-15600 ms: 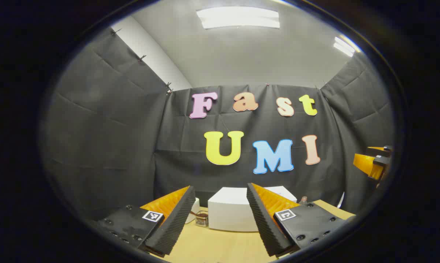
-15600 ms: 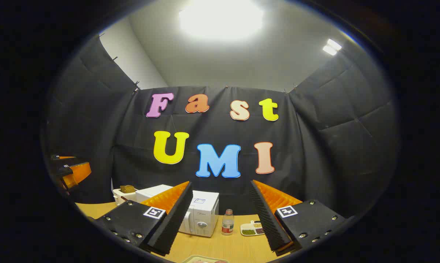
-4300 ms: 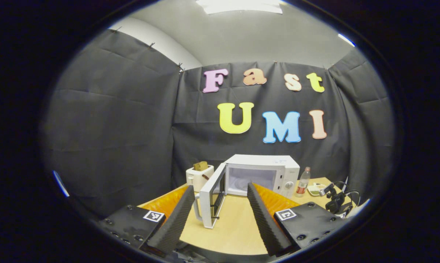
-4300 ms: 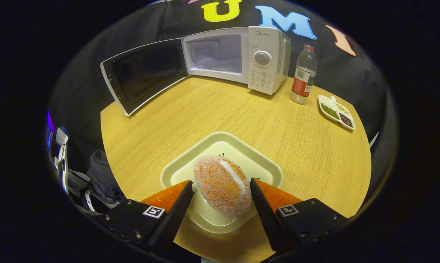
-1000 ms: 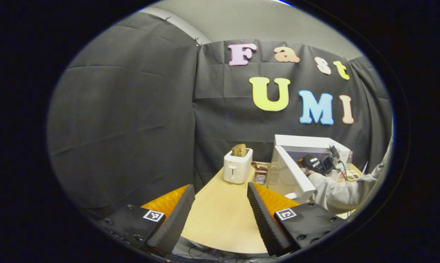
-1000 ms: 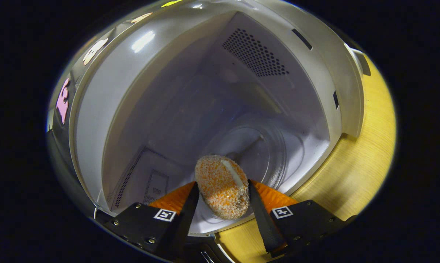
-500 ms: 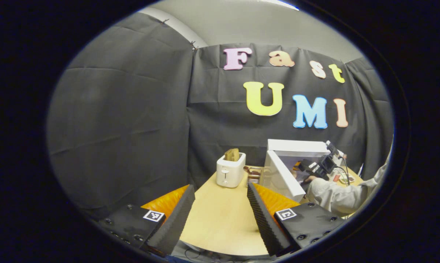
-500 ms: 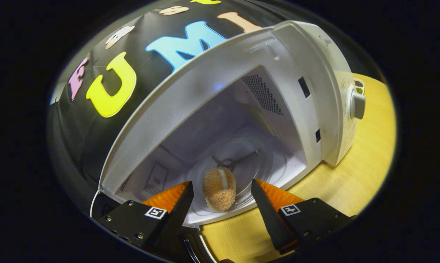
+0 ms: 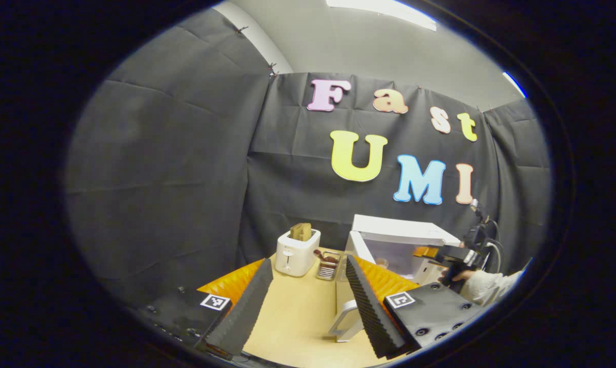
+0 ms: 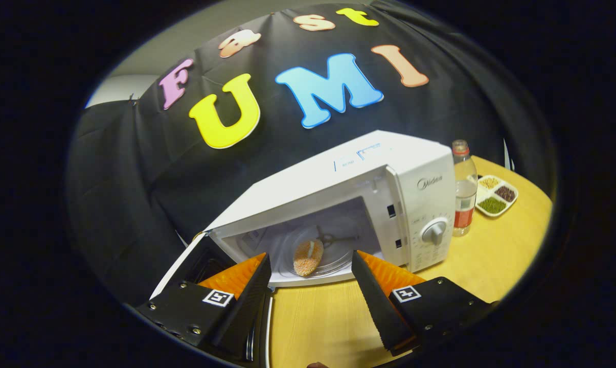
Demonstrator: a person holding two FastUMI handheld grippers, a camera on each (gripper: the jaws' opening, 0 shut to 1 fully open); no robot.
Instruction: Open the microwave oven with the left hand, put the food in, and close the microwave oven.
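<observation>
Orange food point(image 10: 308, 257) inside microwave point(image 10: 369, 204), beyond parted fingers point(image 10: 246, 296)

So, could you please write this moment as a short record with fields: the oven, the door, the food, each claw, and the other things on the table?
oven: white microwave on the wooden table
door: open, handle near the left claw
food: orange crumbed piece lying on the glass plate inside the oven
left claw: open, holding nothing, over the table
right claw: open, empty, in front of the oven mouth
other things: toaster, bottle, divided dish
step left: close the door
</observation>
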